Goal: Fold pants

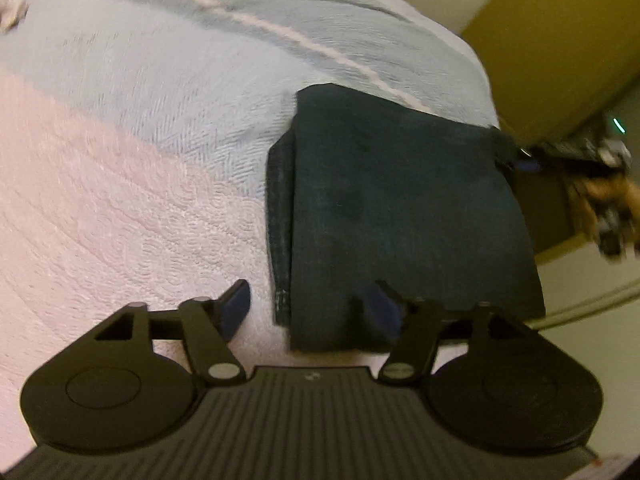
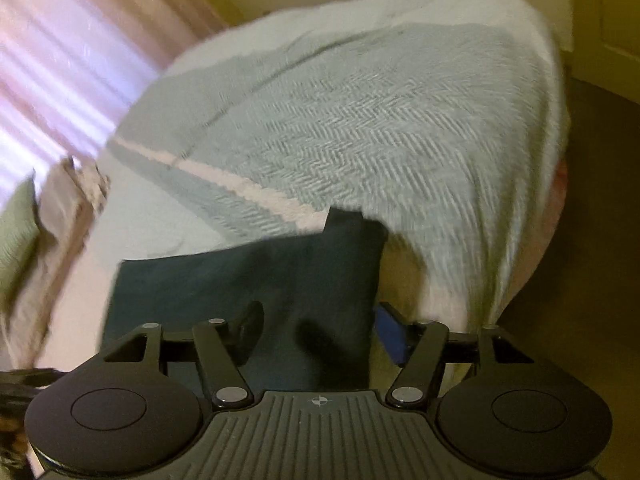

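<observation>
The left hand-held gripper [image 1: 308, 306] hangs over the near edge of the pants [image 1: 400, 208]. Its jaws stand wide apart. One blue pad is over the pink part of the blanket [image 1: 120, 208], to the left of the cloth, and the other pad is over the dark cloth itself. Nothing is pinched between them.

The pants lie on the bed, on the right side in the left wrist view, close to where the blanket drops off the edge. They are folded into a small, thick block — dark, almost square, with a thin strip of a lower layer peeking out on its left side. The top looks smooth and flat.

The right hand-held gripper [image 2: 320, 328] is also spread wide and has hold of nothing. It hovers over the right end of the pants [image 2: 248, 284], with one pad over the cloth and the other just past its right edge. In the left wrist view it shows far off to the right [image 1: 608, 216], very blurry.

So the folding looks about done — the pants are in a neat pile and both hand-held grippers have no grip on them. The picture is smeared, so I cannot tell if one more fold or a little tidy of that peeking strip is still left.
</observation>
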Action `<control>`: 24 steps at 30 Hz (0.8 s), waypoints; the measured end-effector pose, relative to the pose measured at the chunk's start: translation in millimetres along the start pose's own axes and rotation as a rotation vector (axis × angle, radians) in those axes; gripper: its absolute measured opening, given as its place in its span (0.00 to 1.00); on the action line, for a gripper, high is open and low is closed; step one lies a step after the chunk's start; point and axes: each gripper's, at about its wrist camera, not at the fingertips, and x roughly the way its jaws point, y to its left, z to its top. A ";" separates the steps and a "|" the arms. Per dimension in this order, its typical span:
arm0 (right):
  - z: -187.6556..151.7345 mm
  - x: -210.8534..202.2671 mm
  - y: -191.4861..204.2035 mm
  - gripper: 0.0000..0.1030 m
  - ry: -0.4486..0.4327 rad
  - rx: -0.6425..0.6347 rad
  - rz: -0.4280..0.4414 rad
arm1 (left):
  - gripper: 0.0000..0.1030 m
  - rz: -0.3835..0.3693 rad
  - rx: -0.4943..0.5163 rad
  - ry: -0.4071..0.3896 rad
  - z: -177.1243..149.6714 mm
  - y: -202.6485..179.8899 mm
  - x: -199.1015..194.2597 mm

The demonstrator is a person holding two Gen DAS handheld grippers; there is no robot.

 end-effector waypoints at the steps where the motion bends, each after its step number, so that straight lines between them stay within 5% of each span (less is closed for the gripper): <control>1: -13.1 -10.2 1.0 0.59 -0.011 0.032 0.005 | 0.62 0.007 -0.009 0.001 1.6 2.7 3.1; 4: -54.5 -27.5 2.3 0.65 0.001 0.104 0.039 | 0.62 0.022 -0.001 -0.009 3.2 4.4 5.5; 12: -130.6 -22.7 -15.3 0.68 0.038 0.278 0.055 | 0.62 -0.085 -0.082 0.034 -9.4 23.2 37.2; 16: -134.9 -51.2 21.6 0.68 -0.043 0.043 -0.116 | 0.63 0.056 0.247 -0.076 -28.0 -14.3 19.7; 21: -162.1 -64.5 105.8 0.68 -0.055 -0.558 -0.325 | 0.63 0.172 0.740 -0.134 -72.0 -69.4 0.8; 24: -188.3 -52.0 139.5 0.69 -0.050 -0.850 -0.362 | 0.68 0.242 1.063 -0.165 -103.2 -98.1 10.5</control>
